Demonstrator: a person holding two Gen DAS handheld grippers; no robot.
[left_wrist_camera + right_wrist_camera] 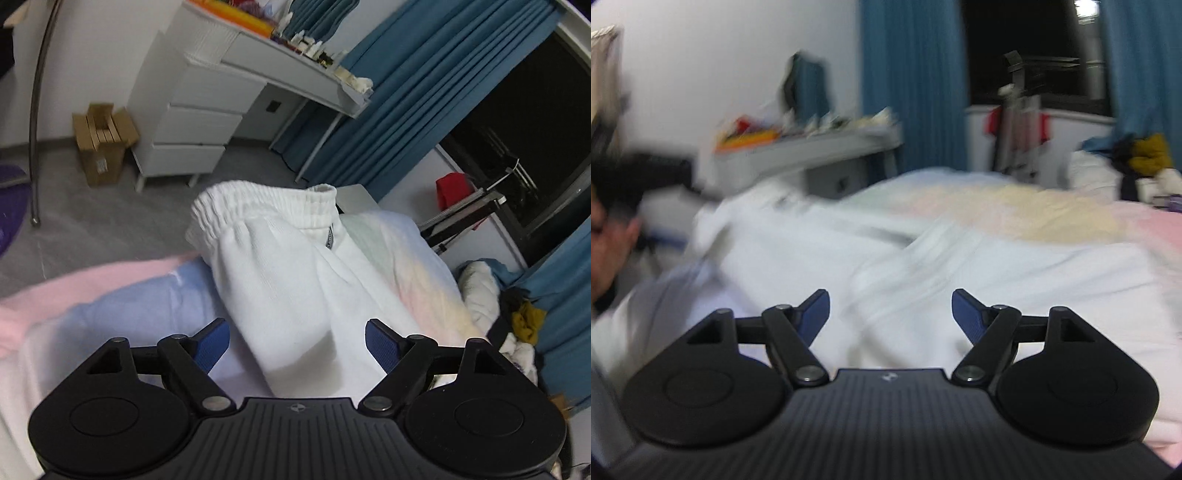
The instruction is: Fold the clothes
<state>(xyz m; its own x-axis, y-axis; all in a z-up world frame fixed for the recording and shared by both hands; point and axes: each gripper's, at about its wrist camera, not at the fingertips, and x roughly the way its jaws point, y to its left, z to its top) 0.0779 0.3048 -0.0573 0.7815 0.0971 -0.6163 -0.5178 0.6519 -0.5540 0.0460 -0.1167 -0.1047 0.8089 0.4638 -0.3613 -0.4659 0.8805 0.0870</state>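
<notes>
White sweatpants [284, 273] lie on the pastel bed cover [129, 306], elastic waistband [236, 206] toward the far edge of the bed. My left gripper [297, 341] hovers open over the lower part of the pants, its blue pads [212, 345] wide apart and gripping nothing. In the blurred right wrist view the same white garment [820, 251] spreads across the bed. My right gripper [891, 315] stands open above it, blue pads [967, 314] clear of the cloth.
A white desk with drawers [207, 110] and a cardboard box [103, 142] stand on the grey floor beyond the bed. Blue curtains [417, 92] frame a dark window. A pile of clothes [509, 317] lies at the bed's right. A person's head [609, 229] shows at the left edge.
</notes>
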